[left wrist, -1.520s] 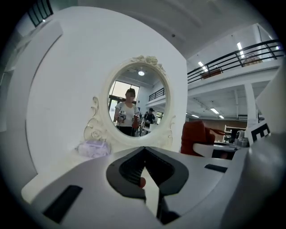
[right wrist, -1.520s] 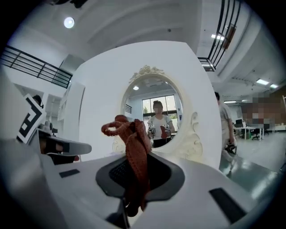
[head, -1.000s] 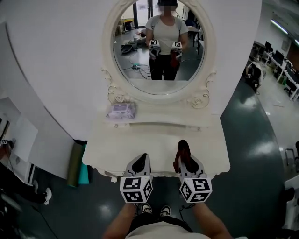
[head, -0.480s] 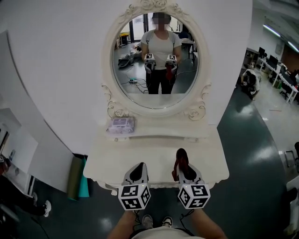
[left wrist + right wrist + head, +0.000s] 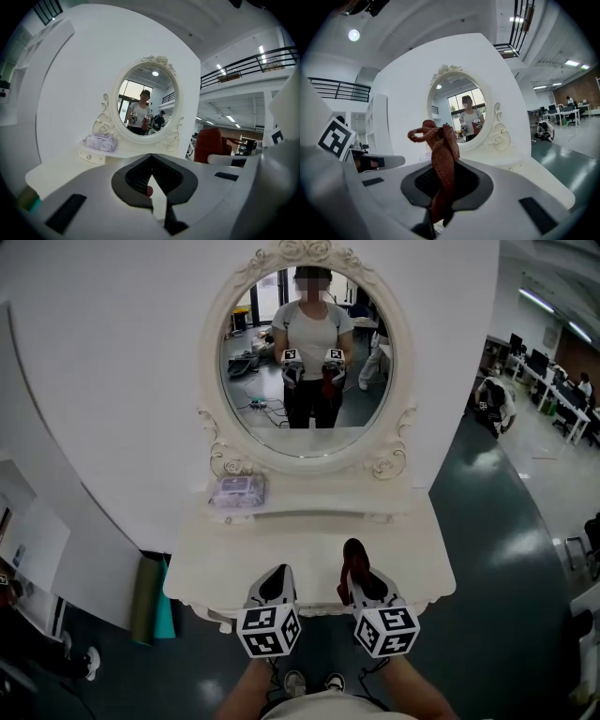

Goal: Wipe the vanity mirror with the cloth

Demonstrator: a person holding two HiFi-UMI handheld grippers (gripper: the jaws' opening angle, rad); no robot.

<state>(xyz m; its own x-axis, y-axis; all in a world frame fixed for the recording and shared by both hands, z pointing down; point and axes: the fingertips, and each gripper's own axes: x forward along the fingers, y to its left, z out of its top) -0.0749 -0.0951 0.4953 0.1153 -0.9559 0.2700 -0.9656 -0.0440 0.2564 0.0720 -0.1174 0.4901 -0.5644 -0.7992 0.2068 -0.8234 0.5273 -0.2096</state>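
We're on the vanity mirror (image 5: 305, 362): glass, hard gloss, throwing back a clean reflection. Its frame (image 5: 386, 463) is cream, carved in scrolls, smooth with a soft painted sheen, and the table top (image 5: 300, 540) matches it. The cloth (image 5: 436, 133) is rust-red fabric, matt, soft and twisted. We see matt pale-grey plastic shells on the left gripper (image 5: 151, 157) and right gripper (image 5: 444, 165), with black matt pads inside. The packet (image 5: 239, 490) is crinkly lilac wrap, the floor (image 5: 497, 521) dark and polished

So that's 1 vanity mirror (image 5: 305, 362), 1 cloth (image 5: 353, 554), 1 white table (image 5: 281, 540), 1 purple tissue pack (image 5: 238, 490), plus 2 grippers: left gripper (image 5: 278, 571), right gripper (image 5: 357, 575).
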